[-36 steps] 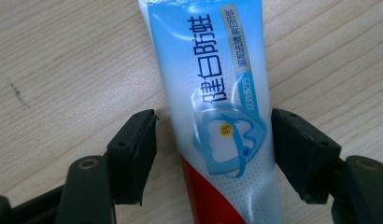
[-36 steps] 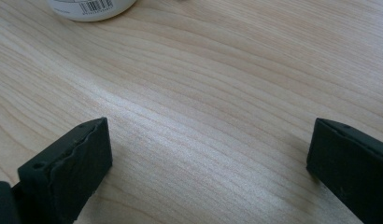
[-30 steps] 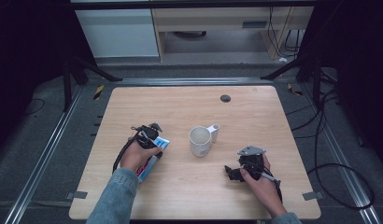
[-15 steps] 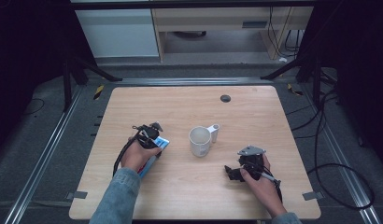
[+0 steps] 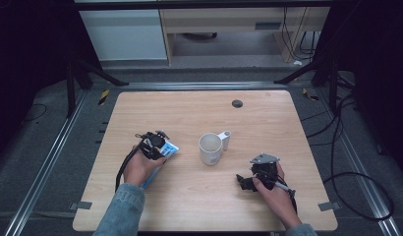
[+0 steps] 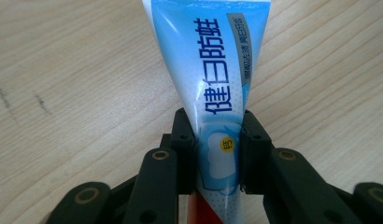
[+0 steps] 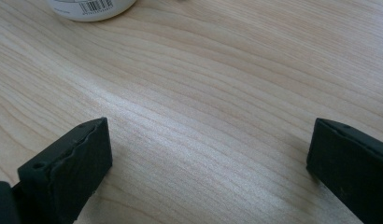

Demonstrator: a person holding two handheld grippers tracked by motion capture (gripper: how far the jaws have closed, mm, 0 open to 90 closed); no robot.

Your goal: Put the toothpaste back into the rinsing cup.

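Observation:
A blue and white toothpaste tube [image 6: 216,65] lies on the wooden table [image 5: 189,110], and my left gripper [image 6: 217,128] is shut on its narrower part, one jaw on each side. From above, the left gripper [image 5: 157,142] sits at the table's left, with the tube [image 5: 169,150] poking out toward a white mug [image 5: 210,148] that stands upright at the centre. My right gripper [image 5: 244,182] rests low over the table at the front right. In its own view the right gripper [image 7: 208,154] is open, with bare wood between the jaws and the mug's base [image 7: 91,8] ahead.
A small black round grommet [image 5: 237,103] sits in the table's far side. A metal frame and cables [image 5: 337,162] run along the table's right edge. Dark stands rise behind both far corners.

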